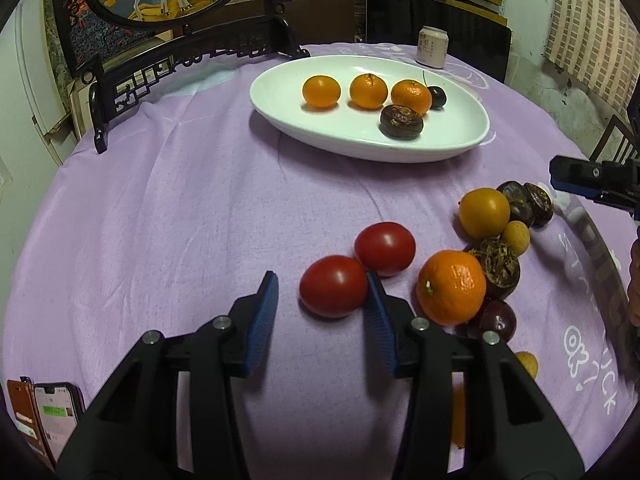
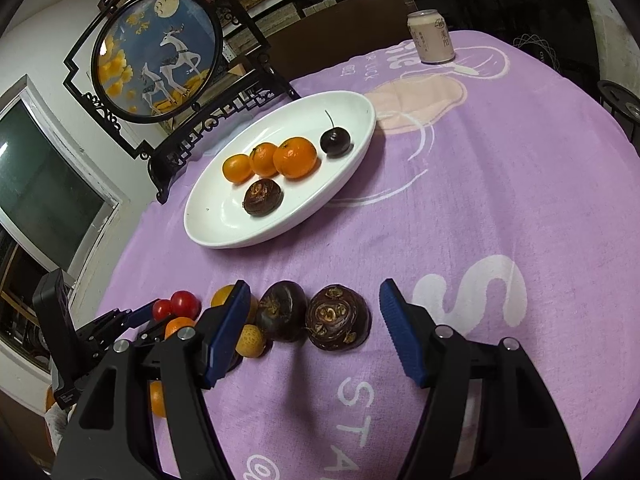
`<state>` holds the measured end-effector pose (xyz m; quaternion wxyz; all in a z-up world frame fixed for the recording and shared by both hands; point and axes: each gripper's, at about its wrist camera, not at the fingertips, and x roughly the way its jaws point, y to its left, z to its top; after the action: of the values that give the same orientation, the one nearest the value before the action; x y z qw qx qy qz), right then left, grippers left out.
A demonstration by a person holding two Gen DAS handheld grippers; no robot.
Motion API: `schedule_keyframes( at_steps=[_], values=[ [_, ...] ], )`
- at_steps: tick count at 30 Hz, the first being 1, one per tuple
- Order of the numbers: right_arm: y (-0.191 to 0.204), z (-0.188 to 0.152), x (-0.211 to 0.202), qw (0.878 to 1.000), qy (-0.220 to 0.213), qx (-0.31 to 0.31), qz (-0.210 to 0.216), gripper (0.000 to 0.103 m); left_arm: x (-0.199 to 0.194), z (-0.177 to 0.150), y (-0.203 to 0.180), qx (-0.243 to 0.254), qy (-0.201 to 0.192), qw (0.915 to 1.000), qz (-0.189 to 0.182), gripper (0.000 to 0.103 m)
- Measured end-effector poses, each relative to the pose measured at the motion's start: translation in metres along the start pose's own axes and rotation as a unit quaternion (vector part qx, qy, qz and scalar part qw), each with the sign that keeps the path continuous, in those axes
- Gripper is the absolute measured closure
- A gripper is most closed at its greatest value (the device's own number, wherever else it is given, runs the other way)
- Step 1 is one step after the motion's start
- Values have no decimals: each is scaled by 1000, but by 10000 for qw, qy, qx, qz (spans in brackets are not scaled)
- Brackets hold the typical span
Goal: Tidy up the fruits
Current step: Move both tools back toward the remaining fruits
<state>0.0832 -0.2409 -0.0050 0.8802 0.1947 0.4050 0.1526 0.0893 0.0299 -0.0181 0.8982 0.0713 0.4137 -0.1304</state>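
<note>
Two red tomatoes lie on the purple cloth; the nearer tomato [image 1: 334,286] sits between the fingertips of my left gripper [image 1: 322,278]. Its right pad touches the tomato, the left pad stands apart, so it is open. My right gripper [image 2: 314,286] is open around two dark water chestnuts [image 2: 338,318], its pads clear of them. The white oval plate [image 1: 360,146] holds three mandarins [image 1: 368,91], a cherry [image 1: 437,97] and a water chestnut [image 1: 401,121]. A loose mandarin [image 1: 452,286], a yellow-orange fruit [image 1: 484,213] and a longan [image 1: 516,237] lie to the right.
A drink can [image 1: 432,46] stands behind the plate. A black carved screen [image 1: 168,60] with a deer picture occupies the back left. A phone [image 1: 56,416] in a brown case lies at the near left. My right gripper [image 1: 592,184] shows at the right edge.
</note>
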Motion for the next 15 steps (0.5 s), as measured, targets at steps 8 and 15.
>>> schedule_keyframes(
  at_steps=[8, 15],
  values=[
    [0, -3, 5, 9998, 151, -86, -61, 36, 0, 0, -6, 147, -11, 9999, -76, 70],
    [-2, -9, 9, 9993, 301, -168, -151, 36, -3, 0, -4, 78, -21, 9999, -139, 70]
  ],
)
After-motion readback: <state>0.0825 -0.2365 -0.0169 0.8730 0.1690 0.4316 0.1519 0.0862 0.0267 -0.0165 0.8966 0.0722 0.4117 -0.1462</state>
